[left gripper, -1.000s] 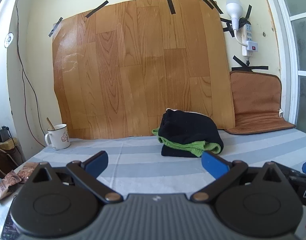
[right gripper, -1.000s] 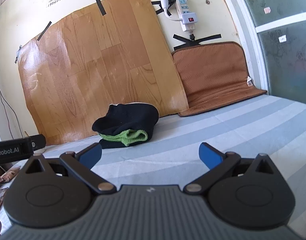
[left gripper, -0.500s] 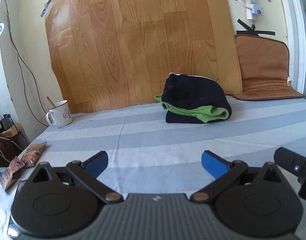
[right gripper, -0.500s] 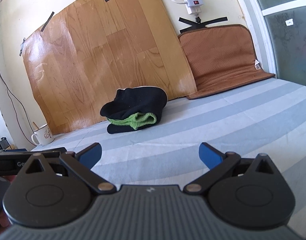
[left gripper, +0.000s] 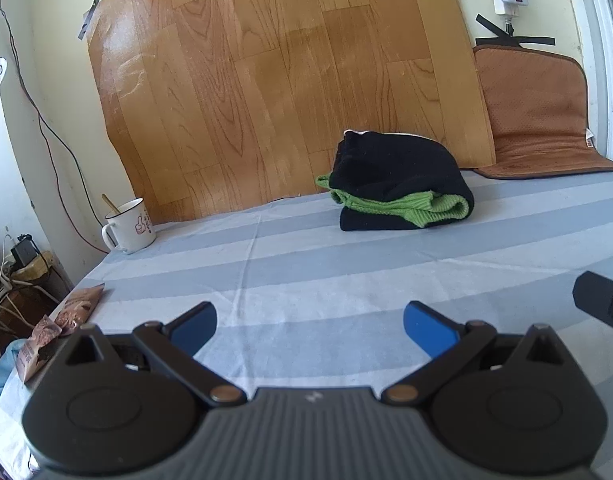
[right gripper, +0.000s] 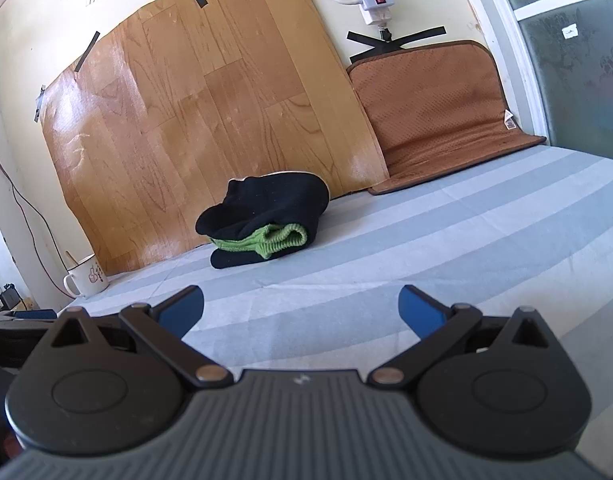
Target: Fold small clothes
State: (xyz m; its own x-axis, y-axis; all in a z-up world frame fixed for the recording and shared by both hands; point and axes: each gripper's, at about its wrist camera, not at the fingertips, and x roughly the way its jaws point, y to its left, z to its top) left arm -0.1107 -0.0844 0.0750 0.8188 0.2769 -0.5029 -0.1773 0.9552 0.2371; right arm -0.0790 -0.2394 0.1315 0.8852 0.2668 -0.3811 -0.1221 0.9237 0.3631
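Both my tongs, left [left gripper: 309, 322] and right [right gripper: 301, 308], gape empty; the clothes [left gripper: 400, 188] look soft and floppy, so I'd pinch an edge.

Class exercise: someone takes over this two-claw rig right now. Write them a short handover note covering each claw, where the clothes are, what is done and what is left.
Left claw: open, empty, above the striped sheet.
Right claw: open, empty, also above the sheet, clear of the clothes.
Clothes: a black garment and a green knit sit in one bundle at the back, near the wood-pattern board. The green one is sandwiched between black layers.
Done: the bundle looks folded over; neatness is hard to judge from here.
Left: probably check the fold. No other loose clothes are in view.
Mind the mug at the left edge.
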